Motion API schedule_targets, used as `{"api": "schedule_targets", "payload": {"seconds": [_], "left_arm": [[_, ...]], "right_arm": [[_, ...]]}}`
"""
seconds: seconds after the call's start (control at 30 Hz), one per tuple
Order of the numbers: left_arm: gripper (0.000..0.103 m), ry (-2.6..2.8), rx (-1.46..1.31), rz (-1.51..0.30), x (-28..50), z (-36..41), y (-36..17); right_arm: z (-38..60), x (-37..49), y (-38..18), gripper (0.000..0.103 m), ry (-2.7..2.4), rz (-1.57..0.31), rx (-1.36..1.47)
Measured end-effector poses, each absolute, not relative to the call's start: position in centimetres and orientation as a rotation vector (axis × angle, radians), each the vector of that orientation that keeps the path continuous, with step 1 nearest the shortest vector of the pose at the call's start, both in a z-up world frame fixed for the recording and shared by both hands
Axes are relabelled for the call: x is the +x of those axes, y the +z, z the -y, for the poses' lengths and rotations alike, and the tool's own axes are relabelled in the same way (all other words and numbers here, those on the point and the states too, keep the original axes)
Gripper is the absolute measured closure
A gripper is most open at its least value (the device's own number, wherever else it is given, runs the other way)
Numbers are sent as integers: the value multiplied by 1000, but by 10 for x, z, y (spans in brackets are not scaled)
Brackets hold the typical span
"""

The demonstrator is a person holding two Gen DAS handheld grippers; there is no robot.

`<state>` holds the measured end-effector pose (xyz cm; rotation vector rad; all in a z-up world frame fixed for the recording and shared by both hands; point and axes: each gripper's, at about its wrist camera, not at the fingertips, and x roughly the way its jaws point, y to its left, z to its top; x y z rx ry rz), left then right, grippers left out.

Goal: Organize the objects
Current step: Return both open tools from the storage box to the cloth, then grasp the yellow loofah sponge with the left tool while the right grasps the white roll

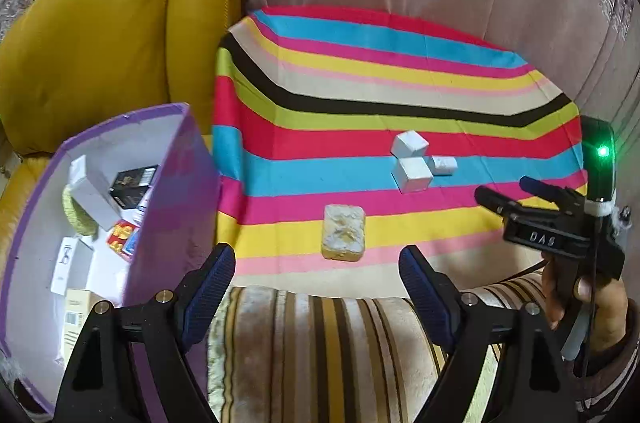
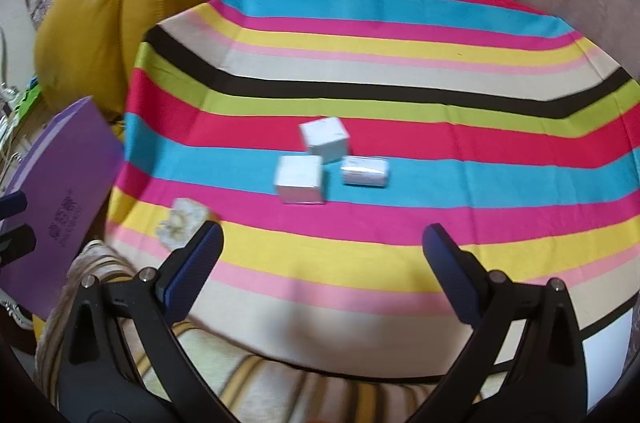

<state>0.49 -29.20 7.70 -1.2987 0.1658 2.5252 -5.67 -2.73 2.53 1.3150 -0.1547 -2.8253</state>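
Both your tools are released and carrying nothing. Your left gripper [image 1: 316, 275] has its jaws spread wide at the near edge of the striped cloth [image 1: 400, 79], and your right gripper [image 2: 322, 259] is spread the same way over the yellow and pink bands.

In the left wrist view, the purple box [image 1: 176, 191] stands at 9 o'clock, off the cloth's left edge and against the yellow cushion [image 1: 100, 35]. It already holds several cartons and packets, so it looks like the collecting place; keeping it beside the cloth makes each carry short.

Four things remain on the cloth. The cream sponge [image 1: 343, 231] lies at 12 o'clock of your left jaws, nearest to them and to the box, so it seems the natural pick for that hand. Beyond it, toward 1 o'clock, sit two white cubes [image 1: 412, 174] touching at a corner, with a small wrapped packet [image 1: 443, 165] just beside them. In the right wrist view that cluster lies at 12 o'clock, which suits your right hand [image 1: 580, 297].

Because the cubes touch, closing on one may nudge the other.
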Motion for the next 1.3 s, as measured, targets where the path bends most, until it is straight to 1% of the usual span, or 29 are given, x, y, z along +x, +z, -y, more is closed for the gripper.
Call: {"api": "schedule_targets", "payload": {"seconds": [0.13, 0.3, 0.6, 0.87, 1.1, 1.3], "left_arm": [[18, 2487, -1341, -166, -4, 284, 61], [18, 2448, -1377, -161, -14, 274, 47], [18, 2360, -1481, -183, -35, 253, 11], [18, 2318, -1548, -221, -53, 238, -12], [18, 2263, -1660, -200, -76, 236, -38], [18, 2245, -1712, -231, -92, 231, -52]], "right_arm": [[10, -61, 13, 2, -2839, 170, 1373], [-8, -67, -1, 2, -2838, 233, 1440], [-7, -73, -16, 2, -2791, 221, 1496], [-13, -78, -25, 2, -2766, 277, 1538], [-15, -89, -31, 2, -2779, 259, 1573], [-15, -99, -35, 2, -2784, 249, 1595]]}}
